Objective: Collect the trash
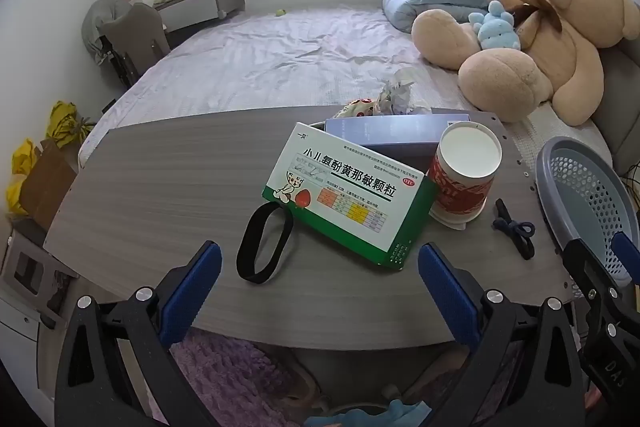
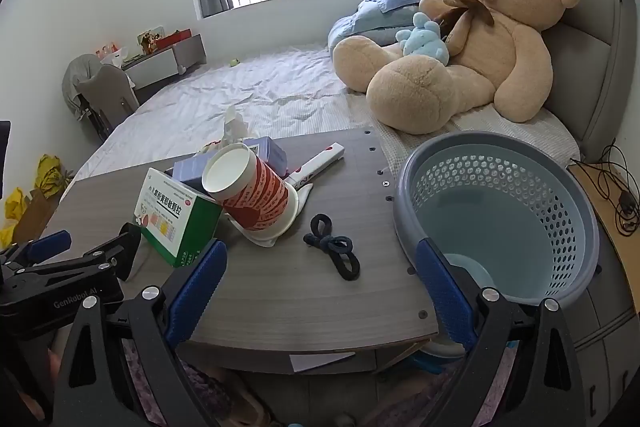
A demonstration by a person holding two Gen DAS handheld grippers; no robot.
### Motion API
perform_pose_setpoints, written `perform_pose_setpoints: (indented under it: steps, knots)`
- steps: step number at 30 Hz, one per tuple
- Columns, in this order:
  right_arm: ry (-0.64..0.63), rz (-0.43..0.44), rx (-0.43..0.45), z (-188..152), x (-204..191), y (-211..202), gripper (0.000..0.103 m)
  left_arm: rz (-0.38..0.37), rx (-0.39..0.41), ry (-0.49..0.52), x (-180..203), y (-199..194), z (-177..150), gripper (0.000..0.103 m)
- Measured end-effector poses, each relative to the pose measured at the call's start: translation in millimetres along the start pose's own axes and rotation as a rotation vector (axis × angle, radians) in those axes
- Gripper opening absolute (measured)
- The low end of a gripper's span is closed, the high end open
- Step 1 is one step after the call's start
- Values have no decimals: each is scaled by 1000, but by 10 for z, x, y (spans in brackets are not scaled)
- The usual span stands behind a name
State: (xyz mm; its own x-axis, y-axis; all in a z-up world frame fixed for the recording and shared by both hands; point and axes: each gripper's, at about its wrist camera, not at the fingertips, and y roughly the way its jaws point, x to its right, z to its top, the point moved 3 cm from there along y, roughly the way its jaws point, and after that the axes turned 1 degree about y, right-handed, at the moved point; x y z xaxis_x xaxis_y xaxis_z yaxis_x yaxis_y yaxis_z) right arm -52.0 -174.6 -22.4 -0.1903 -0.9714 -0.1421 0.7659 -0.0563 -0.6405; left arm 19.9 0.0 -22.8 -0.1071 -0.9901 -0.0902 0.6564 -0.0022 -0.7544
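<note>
Green-and-white medicine box on the grey table, printed 小儿氨酚黄那敏颗粒, propped against a red-lettered paper cup with unreadable script. Crumpled wrappers half hidden behind a blue box. Left gripper and right gripper both spread wide, holding nothing, the latter beside a perforated basket. "GenRobot AI" legible on one gripper body.

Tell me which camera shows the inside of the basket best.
The right wrist view: the basket sits nearly whole there, its floor and holed wall visible. The left wrist view catches only part of the basket at the edge, partly behind the right tongs.
</note>
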Motion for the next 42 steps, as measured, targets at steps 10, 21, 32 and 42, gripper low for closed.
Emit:
perform_pose_setpoints:
  steps: [10, 21, 32, 42]
  knots:
    - [-1, 0, 3, 42, 6, -71, 91, 2, 8, 0, 12, -42, 19, 97]
    - [-4, -2, 11, 64, 7, -111, 91, 6, 11, 0, -8, -70, 24, 97]
    - [-10, -3, 28, 42, -41, -158, 91, 5, 29, -12, -101, -142, -64, 97]
    - [-15, -4, 37, 22, -80, -196, 91, 3, 35, -19, -114, -140, -87, 97]
